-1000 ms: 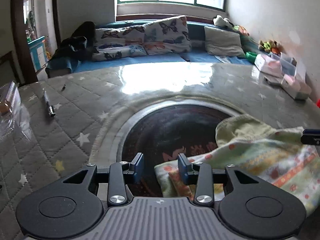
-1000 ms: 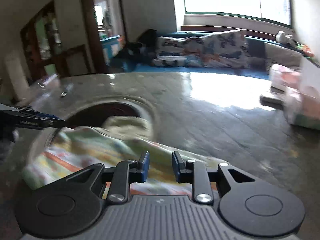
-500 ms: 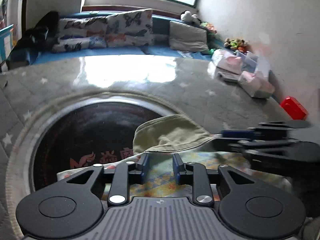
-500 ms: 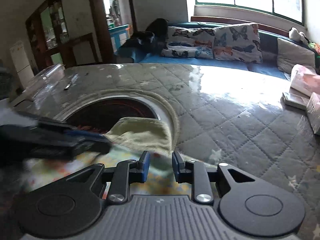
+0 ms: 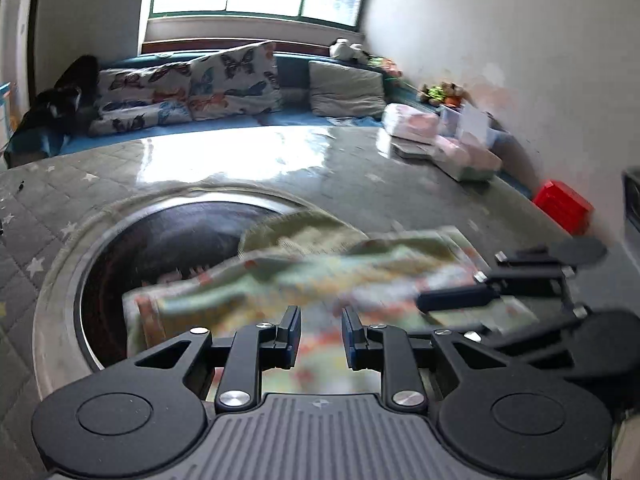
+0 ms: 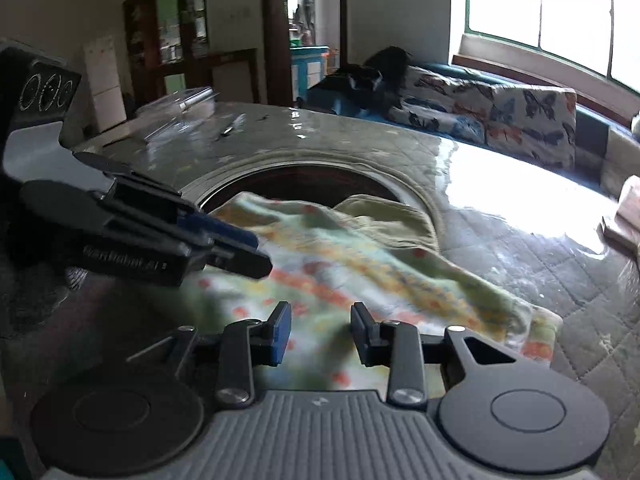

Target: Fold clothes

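A pale green patterned garment [image 5: 304,276] with orange marks lies folded on the quilted table, partly over the round dark inset; it also shows in the right wrist view [image 6: 360,264]. My left gripper [image 5: 320,336] hovers open over its near edge, with nothing between its fingers. My right gripper [image 6: 320,336] is open above the garment's near part, empty. The right gripper appears at the right of the left wrist view [image 5: 480,296]; the left gripper appears at the left of the right wrist view [image 6: 224,248]. The garment is blurred by motion.
The round dark inset [image 5: 160,248] sits in the grey quilted table [image 5: 360,168]. Boxes and packets [image 5: 460,148] and a red box [image 5: 560,204] lie at the right edge. A clear plastic container [image 6: 180,108] stands at the far left. A sofa with cushions [image 5: 224,80] is behind.
Both grippers have opened wider and lifted off the garment. The two grippers have come close together over the cloth, and the garment's folded edge has shifted.
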A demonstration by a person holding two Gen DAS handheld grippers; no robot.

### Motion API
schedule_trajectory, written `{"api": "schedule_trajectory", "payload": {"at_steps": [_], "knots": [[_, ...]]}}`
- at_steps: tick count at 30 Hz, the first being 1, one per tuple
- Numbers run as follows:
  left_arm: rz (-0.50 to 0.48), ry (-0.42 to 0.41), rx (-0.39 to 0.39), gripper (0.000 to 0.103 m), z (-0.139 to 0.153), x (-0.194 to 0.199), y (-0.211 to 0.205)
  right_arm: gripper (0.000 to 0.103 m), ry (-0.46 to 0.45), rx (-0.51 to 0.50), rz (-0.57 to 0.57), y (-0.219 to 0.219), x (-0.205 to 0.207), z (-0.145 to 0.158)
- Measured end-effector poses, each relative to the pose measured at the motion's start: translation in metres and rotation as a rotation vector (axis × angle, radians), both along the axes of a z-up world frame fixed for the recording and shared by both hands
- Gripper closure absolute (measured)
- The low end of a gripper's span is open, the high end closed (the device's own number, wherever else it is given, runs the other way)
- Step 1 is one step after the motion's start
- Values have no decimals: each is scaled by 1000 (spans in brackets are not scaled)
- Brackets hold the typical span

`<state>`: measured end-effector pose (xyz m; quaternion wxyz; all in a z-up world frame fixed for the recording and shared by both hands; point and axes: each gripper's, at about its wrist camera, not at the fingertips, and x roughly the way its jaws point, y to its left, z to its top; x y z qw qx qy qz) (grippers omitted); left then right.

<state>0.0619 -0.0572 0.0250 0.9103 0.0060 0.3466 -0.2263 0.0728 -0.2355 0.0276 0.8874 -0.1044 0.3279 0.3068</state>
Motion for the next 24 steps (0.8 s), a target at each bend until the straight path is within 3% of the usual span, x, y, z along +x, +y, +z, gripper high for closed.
{"api": "schedule_trajectory", "payload": {"at_steps": [5, 12, 24], "knots": [[-5, -26, 46, 79, -15, -29, 0, 70, -29, -23, 16, 5, -27, -8], [60, -47, 4, 79, -8, -39, 21, 69, -35, 2, -33, -17, -32, -7], [122, 9, -61, 78, -18, -44, 47, 69, -31, 57, -168, -62, -21, -5]]}}
